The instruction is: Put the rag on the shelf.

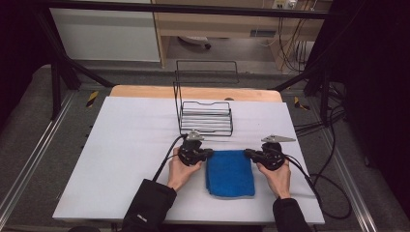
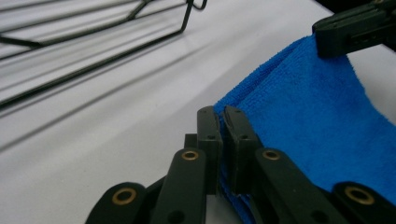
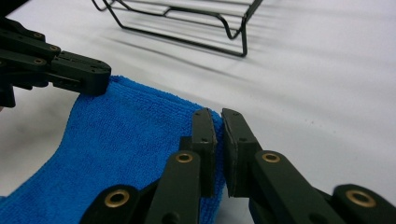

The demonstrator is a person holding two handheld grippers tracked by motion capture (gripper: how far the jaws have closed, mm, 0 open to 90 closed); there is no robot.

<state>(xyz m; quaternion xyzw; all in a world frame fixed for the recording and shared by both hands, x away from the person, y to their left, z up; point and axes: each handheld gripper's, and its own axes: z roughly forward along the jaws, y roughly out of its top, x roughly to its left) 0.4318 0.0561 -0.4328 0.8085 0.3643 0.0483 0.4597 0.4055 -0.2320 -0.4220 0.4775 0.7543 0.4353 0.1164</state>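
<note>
High view: wire rack [image 1: 205,118] behind towel [image 1: 230,173].

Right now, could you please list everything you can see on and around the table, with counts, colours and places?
cloth: one, blue, folded, near edge of the table between the two hands; each far corner pinched by tongs.
wire rack: one, black, standing at the table's far middle, beyond the cloth.
table: one, white top, with a wooden strip along the far edge.
cables: several, black, trailing off the right side of the table and on the floor.
left tongs: one, black, shut on the cloth's far left corner.
right tongs: one, black, shut on the cloth's far right corner.
hands: two, in dark sleeves, coming in from the near edge.
</note>
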